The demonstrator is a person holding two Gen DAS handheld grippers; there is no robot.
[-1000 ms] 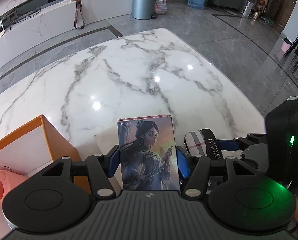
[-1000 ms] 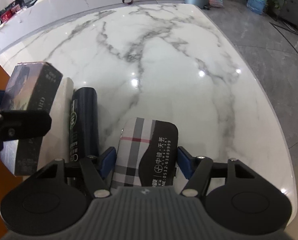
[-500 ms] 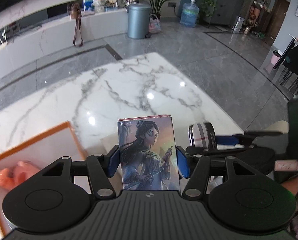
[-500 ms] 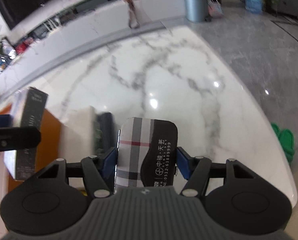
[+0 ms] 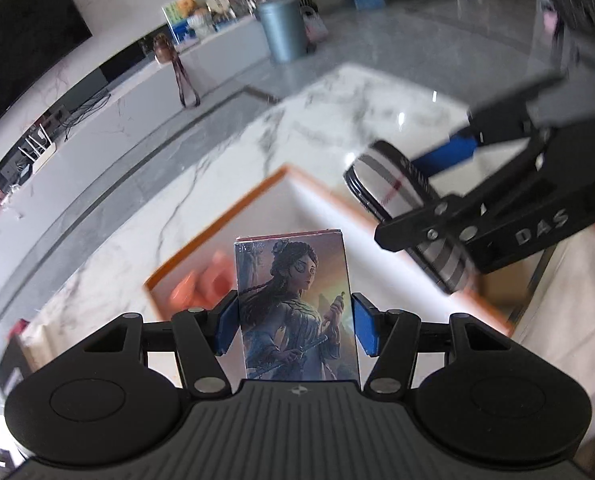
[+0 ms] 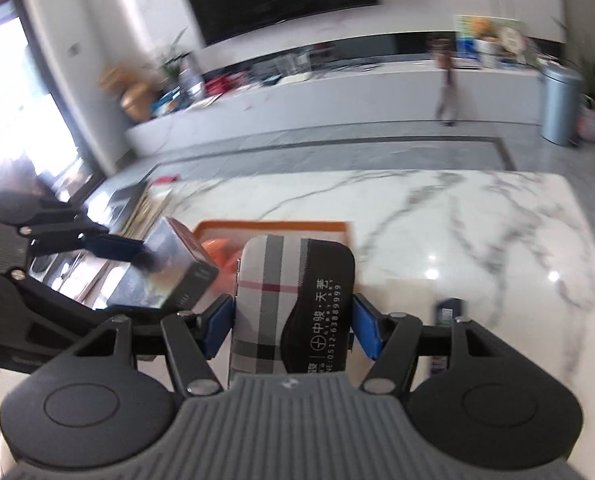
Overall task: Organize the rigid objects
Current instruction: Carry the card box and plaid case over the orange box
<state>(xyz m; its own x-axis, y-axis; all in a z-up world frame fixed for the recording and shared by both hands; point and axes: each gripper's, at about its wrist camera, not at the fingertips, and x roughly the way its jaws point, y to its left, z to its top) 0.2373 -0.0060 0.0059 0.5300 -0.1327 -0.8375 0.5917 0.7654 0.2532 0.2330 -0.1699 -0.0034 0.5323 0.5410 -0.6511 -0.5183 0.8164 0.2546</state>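
Observation:
My left gripper (image 5: 295, 328) is shut on a card box (image 5: 295, 300) printed with a woman's picture and holds it above the orange-rimmed box (image 5: 217, 224). My right gripper (image 6: 293, 328) is shut on a plaid glasses case (image 6: 293, 300) with a black end and white lettering. In the left wrist view the right gripper (image 5: 441, 184) holds the case (image 5: 389, 184) over the right part of the orange-rimmed box. In the right wrist view the card box (image 6: 177, 272) hangs at the left over the same box (image 6: 273, 226). A pink-orange toy (image 5: 201, 284) lies inside it.
The white marble table (image 6: 477, 240) stretches right and ahead. A dark cylinder (image 6: 445, 312) lies on a pale board by the right fingers. Flat items (image 6: 149, 204) lie at the table's far left. Grey floor, a bin (image 5: 283, 32) and a long counter lie beyond.
Both grippers have lifted and swung left with their loads. They now hang over the orange-rimmed box, which was at the left edge before. The dark cylinder stays on the table.

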